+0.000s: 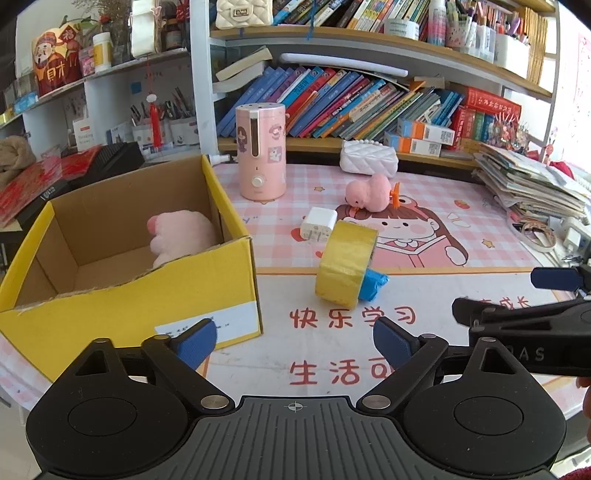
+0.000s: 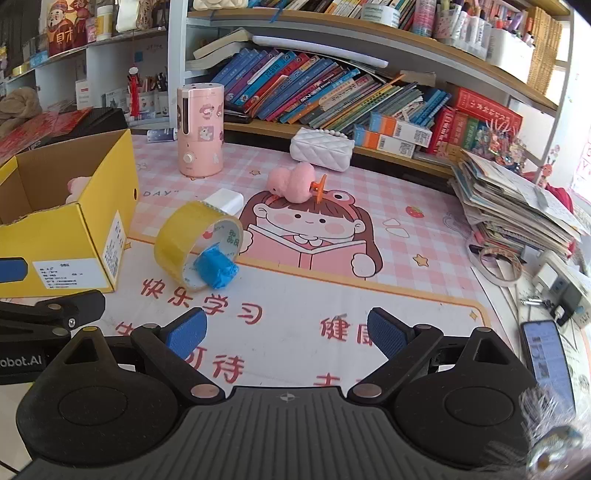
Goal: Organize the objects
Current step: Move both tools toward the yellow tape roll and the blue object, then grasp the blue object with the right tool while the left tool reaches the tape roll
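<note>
The wide yellow roll of packing tape (image 1: 347, 262), with a crumpled blue scrap at its core, lay on its side on the pink cartoon-printed bench (image 1: 461, 221), ahead of both grippers and beside the yellow cardboard box (image 1: 236, 206). The left gripper (image 1: 294, 338) and right gripper (image 2: 286, 330) hovered with jaws spread, holding nothing.

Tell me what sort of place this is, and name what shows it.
Most likely a child's study desk at home. Packed rows of books fill the shelves behind, pens and stationery pots crowd the top shelf, and a pink cartoon desk mat with a reading girl covers the table.
</note>
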The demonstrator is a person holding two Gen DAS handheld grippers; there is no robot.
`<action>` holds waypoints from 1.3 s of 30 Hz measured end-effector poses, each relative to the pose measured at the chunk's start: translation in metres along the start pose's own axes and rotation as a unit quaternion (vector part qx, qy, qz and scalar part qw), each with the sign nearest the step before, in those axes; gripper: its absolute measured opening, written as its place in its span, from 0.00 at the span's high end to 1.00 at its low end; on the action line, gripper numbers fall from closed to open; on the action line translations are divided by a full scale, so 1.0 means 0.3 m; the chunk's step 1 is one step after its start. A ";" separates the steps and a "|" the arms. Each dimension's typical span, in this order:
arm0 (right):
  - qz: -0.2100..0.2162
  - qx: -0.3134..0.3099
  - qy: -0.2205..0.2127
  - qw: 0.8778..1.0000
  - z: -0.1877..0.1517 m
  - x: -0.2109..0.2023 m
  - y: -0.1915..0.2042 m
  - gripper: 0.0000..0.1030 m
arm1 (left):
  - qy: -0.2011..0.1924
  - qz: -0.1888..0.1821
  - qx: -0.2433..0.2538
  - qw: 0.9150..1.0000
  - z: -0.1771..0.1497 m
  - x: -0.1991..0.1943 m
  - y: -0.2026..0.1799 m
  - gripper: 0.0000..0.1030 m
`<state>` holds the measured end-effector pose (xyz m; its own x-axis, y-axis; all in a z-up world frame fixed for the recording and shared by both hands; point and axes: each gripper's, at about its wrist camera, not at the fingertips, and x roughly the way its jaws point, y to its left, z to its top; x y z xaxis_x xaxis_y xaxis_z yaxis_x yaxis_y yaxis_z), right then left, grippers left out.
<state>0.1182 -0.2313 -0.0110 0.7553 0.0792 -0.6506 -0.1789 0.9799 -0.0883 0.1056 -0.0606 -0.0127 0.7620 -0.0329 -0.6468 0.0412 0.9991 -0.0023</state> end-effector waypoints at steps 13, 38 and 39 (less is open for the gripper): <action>0.058 -0.010 0.009 0.998 0.051 0.118 -0.083 0.30 | -0.020 -0.013 0.030 0.999 0.136 0.096 -0.111 0.37; 0.220 -0.081 0.025 0.972 0.108 0.413 -0.032 0.41 | 0.096 -0.056 0.021 0.994 0.211 0.453 -0.130 0.42; 0.226 -0.085 0.027 0.970 0.110 0.425 -0.022 0.43 | 0.098 -0.057 0.021 0.993 0.212 0.455 -0.129 0.43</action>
<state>0.2365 -0.2218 -0.0685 0.5419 0.4792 -0.6904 -0.5884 0.8029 0.0955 0.2491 -0.1053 -0.0524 0.6108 -0.1360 -0.7800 0.1497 0.9872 -0.0549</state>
